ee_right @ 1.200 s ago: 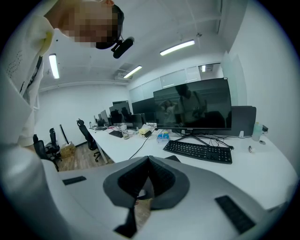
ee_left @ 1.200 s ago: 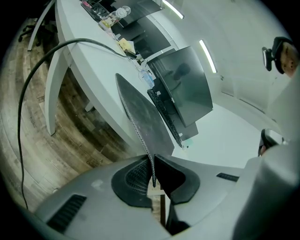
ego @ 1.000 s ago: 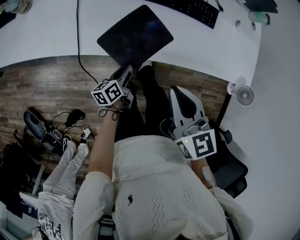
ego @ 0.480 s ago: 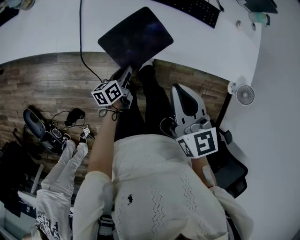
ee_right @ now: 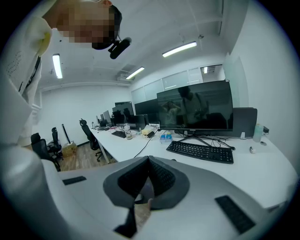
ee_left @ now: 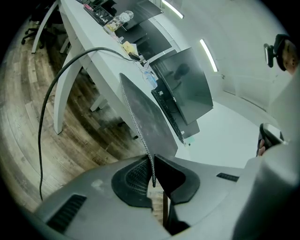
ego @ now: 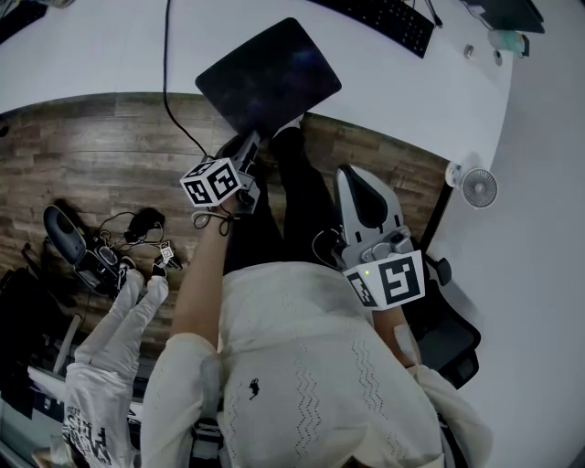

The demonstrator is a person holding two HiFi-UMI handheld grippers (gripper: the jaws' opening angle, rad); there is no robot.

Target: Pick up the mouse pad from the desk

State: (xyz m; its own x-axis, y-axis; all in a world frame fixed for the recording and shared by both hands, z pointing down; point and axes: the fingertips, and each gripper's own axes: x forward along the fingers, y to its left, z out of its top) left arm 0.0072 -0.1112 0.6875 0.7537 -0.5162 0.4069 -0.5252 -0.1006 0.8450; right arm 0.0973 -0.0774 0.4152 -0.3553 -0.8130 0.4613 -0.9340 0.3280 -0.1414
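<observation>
The dark mouse pad (ego: pixel 270 78) tilts over the front edge of the white desk (ego: pixel 101 50), its near corner out above the wooden floor. My left gripper (ego: pixel 253 139) is shut on that near corner. In the left gripper view the pad (ee_left: pixel 150 117) stands edge-on between the pads, and the left gripper (ee_left: pixel 152 164) pinches its stitched rim. My right gripper (ego: pixel 355 174) hovers near my body, right of the pad and apart from it. In its own view the right gripper (ee_right: pixel 147 161) is shut with nothing in it.
A black keyboard (ego: pixel 384 18) lies on the desk behind the pad, under monitors (ee_right: pixel 197 110). A black cable (ego: pixel 169 96) drops off the desk's edge. A small fan (ego: pixel 479 187) sits at the right, with a chair (ego: pixel 448 338) below it. Dark gear (ego: pixel 82 260) lies on the floor at left.
The left gripper has drawn the pad a little toward me, so more of it hangs past the desk's edge. The right gripper has stayed put.
</observation>
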